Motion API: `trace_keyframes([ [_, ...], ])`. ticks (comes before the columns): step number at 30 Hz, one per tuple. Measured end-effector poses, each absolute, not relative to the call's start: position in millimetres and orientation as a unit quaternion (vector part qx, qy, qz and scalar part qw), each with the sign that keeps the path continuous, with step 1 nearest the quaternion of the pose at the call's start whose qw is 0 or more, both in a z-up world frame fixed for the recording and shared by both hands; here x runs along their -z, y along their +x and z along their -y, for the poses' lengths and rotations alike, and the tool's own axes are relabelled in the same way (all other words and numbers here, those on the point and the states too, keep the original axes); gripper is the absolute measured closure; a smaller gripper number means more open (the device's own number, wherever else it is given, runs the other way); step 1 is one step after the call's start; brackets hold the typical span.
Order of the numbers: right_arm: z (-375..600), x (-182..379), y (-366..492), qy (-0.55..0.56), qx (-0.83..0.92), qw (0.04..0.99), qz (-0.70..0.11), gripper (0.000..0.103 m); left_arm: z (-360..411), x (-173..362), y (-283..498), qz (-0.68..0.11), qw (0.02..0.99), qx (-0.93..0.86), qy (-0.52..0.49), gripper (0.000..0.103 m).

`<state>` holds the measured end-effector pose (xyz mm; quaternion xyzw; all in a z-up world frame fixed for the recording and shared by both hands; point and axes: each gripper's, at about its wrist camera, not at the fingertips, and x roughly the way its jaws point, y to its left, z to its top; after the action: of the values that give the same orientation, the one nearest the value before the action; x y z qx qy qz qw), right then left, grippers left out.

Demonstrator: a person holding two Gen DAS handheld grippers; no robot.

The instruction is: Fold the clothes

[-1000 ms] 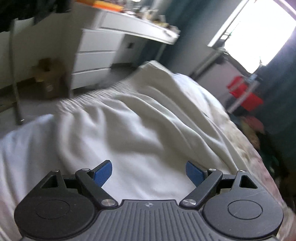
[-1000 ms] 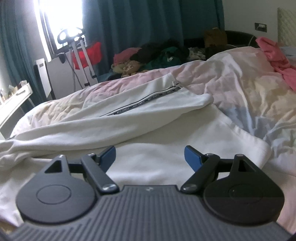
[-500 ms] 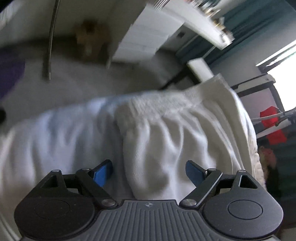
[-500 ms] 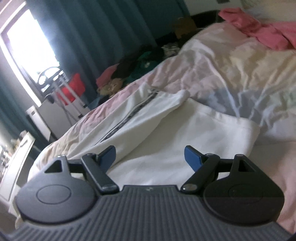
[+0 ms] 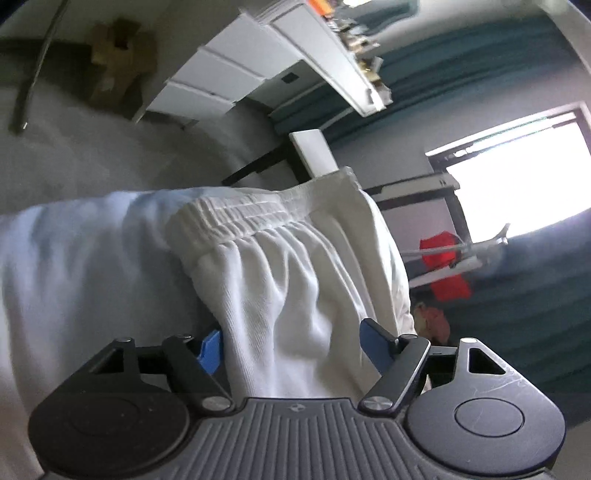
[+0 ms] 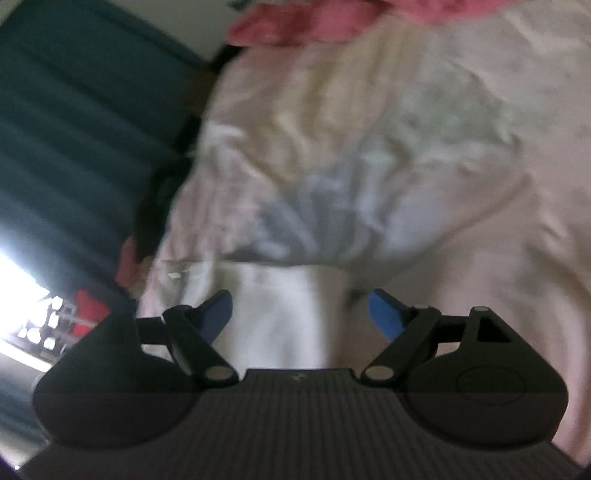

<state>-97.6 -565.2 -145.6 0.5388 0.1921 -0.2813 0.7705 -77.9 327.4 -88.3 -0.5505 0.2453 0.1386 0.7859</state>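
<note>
My left tool (image 5: 291, 349) sits over the hem end of the white garment (image 5: 288, 280), the one with the gathered elastic band (image 5: 240, 218) lying across the bed's near edge; its jaws have just been closing, and a thick fold of the cloth stands between the blue pads (image 5: 210, 349). The left pad looks to be against the fabric while the right pad stands just clear of it, so I would not call this a grip yet, only jaws partly narrowed around the cloth. Beyond the band I see white drawers (image 5: 218, 85) and a bright window (image 5: 517, 177) farther right. My right tool (image 6: 301, 314) is spread wide and holds nothing; its picture is badly blurred, but a pale strip of the same white garment (image 6: 280, 310) runs up between the pads without touching either, lying on the pinkish bed cover (image 6: 461, 166), with a pink garment (image 6: 314, 22) heaped at the far end. I judge the step to be taking hold of both ends of the white garment ahead of a fold. Next I would finish closing the left tool on the bunched hem, settle the right one low over its edge and pinch there too, then lift both together so the cloth does not slip off the bed.
</note>
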Motion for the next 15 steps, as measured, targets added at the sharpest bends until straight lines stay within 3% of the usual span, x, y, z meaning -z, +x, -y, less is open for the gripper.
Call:
trace_keyframes([
  [2, 570.8, 160.1, -95.5, 0.568, 0.261, 0.755, -0.198, 0.029, -329.8, 97.5, -74.6, -0.258, 0.772, -0.14, -0.563, 0.03],
  [4, 569.9, 170.3, -87.2, 0.594, 0.237, 0.741, -0.204, 0.029, -333.4, 110.0, -68.3, -0.276, 0.755, -0.13, -0.58, 0.032],
  [9, 564.8, 173.6, -56.5, 0.573, 0.229, 0.753, -0.229, 0.047, -342.2, 130.6, -60.2, -0.292, 0.733, -0.136, -0.599, 0.036],
  [13, 564.2, 177.1, -42.3, 0.581, 0.219, 0.75, -0.229, 0.089, -340.9, 129.1, -58.3, -0.3, 0.743, -0.136, -0.583, 0.036],
  [15, 561.6, 165.3, -43.8, 0.559, 0.215, 0.773, -0.208, 0.095, -339.7, 127.0, -57.5, -0.304, 0.748, -0.136, -0.574, 0.036],
])
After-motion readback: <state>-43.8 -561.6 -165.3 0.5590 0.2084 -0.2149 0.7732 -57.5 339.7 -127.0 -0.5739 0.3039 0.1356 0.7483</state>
